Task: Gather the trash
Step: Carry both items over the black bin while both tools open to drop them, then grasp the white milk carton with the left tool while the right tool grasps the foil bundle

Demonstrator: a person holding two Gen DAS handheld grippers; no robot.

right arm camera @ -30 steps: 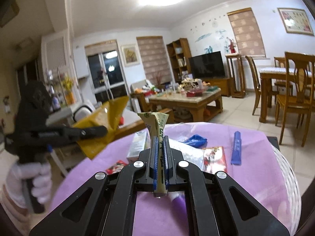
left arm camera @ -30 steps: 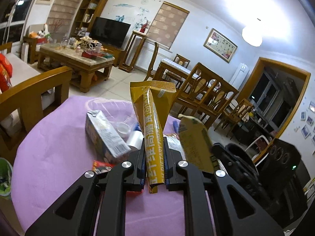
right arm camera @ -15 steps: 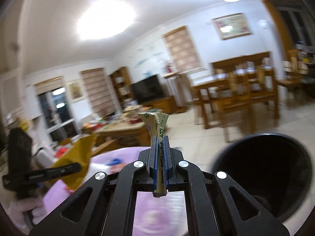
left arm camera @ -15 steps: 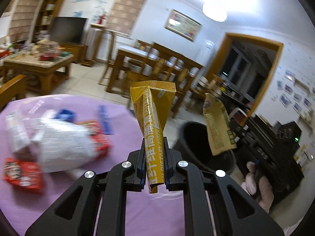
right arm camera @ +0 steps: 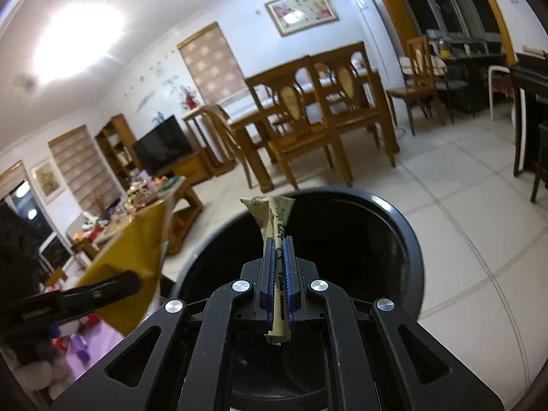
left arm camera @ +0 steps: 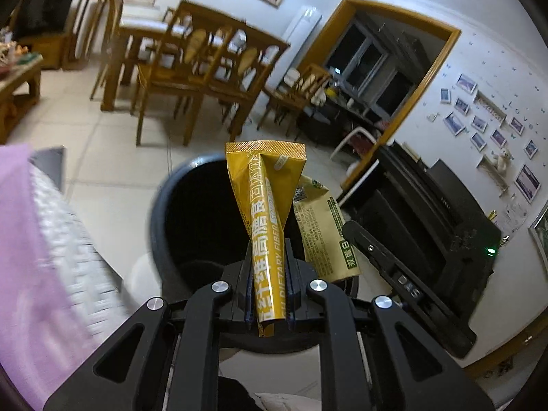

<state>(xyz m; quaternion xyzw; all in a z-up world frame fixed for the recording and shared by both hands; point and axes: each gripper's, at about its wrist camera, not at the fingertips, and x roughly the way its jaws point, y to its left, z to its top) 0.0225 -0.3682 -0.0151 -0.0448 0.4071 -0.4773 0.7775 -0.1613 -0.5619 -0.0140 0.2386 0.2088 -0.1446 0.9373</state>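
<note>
My left gripper (left arm camera: 268, 270) is shut on a yellow snack wrapper (left arm camera: 265, 198) and holds it upright over the open black trash bin (left arm camera: 191, 215) on the floor. My right gripper (right arm camera: 281, 267) is shut on a pale green-printed wrapper (right arm camera: 274, 219), also above the bin (right arm camera: 383, 239). In the left wrist view the right gripper (left arm camera: 359, 236) and its pale wrapper (left arm camera: 322, 236) hang just right of the yellow one. In the right wrist view the left gripper (right arm camera: 130, 281) and the yellow wrapper (right arm camera: 133, 260) are at the left.
The purple-covered table (left arm camera: 30, 267) edge lies to the left of the bin, with more trash on it (right arm camera: 78, 342). A wooden dining table and chairs (left arm camera: 191, 65) stand beyond on the tiled floor. A black piano (left arm camera: 441, 212) is at the right.
Both grippers swung from the purple table over to the black bin, each still holding its wrapper. The bin now fills the view under both grippers.
</note>
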